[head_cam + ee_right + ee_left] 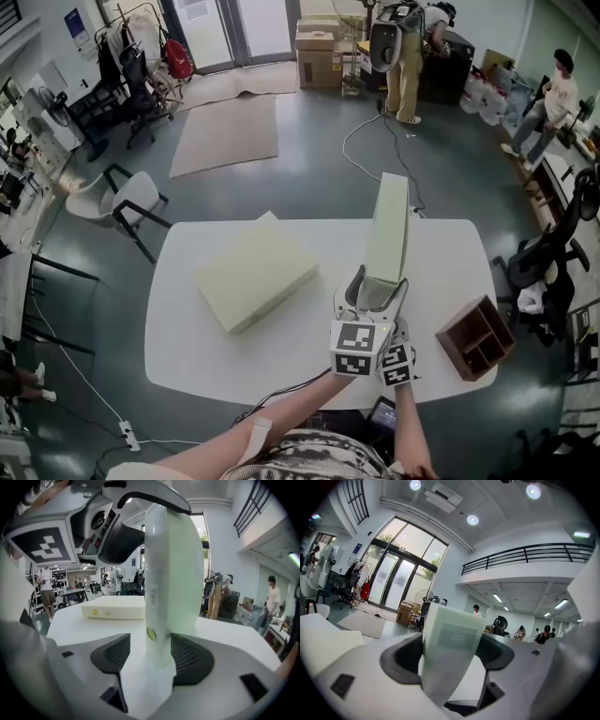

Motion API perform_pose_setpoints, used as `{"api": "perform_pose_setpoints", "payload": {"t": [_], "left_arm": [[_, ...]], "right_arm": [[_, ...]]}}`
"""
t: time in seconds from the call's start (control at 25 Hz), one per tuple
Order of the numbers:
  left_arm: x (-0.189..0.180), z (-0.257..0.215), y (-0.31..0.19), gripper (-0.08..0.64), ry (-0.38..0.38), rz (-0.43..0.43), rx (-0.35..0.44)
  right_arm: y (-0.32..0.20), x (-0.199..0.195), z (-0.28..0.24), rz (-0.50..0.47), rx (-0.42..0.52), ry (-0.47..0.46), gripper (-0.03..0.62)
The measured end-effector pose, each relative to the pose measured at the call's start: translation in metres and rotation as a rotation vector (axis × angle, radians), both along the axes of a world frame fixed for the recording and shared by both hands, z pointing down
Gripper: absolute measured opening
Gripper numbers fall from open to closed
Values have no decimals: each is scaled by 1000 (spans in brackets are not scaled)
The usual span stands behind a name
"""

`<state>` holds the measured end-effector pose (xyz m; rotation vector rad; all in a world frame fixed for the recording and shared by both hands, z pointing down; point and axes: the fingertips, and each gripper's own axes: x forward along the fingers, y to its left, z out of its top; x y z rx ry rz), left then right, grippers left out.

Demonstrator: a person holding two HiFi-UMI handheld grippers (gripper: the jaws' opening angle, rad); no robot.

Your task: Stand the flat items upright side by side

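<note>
- Cream box point(387, 225) stands upright on its end, right of the middle of the head view, on the white table point(187, 328). A round button shows low on its narrow front in the right gripper view.
- Left gripper point(451, 644) has its jaws spread wide around the upper part of that box. The box sits deep between the dark pads point(401, 660) and leans a little in the left gripper view. The pads lie close at both its sides without visibly clamping it.
- Right gripper point(150, 641) straddles the same box lower down, its jaws partly apart. The pad at frame right is at the box's side, and the pad at frame left stands clear of it across a pale gap.
- Marker cubes point(356, 349) of both grippers sit side by side at the table's near edge in the head view, with white fingers point(349, 292) reaching to the box's near end.
- Second cream box point(255, 272) lies flat left of the middle, well apart from the standing one.
- Brown wooden organiser point(475, 337) with open compartments rests near the table's right edge.
- Beyond the table are a beige rug point(225, 131) at upper left, cardboard boxes point(317, 56) at the top and people point(553, 103) at upper right.
</note>
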<state>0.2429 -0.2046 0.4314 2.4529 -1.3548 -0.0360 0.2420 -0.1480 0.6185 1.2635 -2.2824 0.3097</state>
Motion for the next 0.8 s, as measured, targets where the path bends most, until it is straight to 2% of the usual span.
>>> {"api": "perform_pose_setpoints", "payload": {"t": [0.28,0.8], "left_arm": [[-3,1,-4,359,49,2,-24],[2,5,14,374,99,195,-67]], "right_arm": [[0,5,-2,27,-9,-49,273],[10,14,0,75,-26,-103,273]]}}
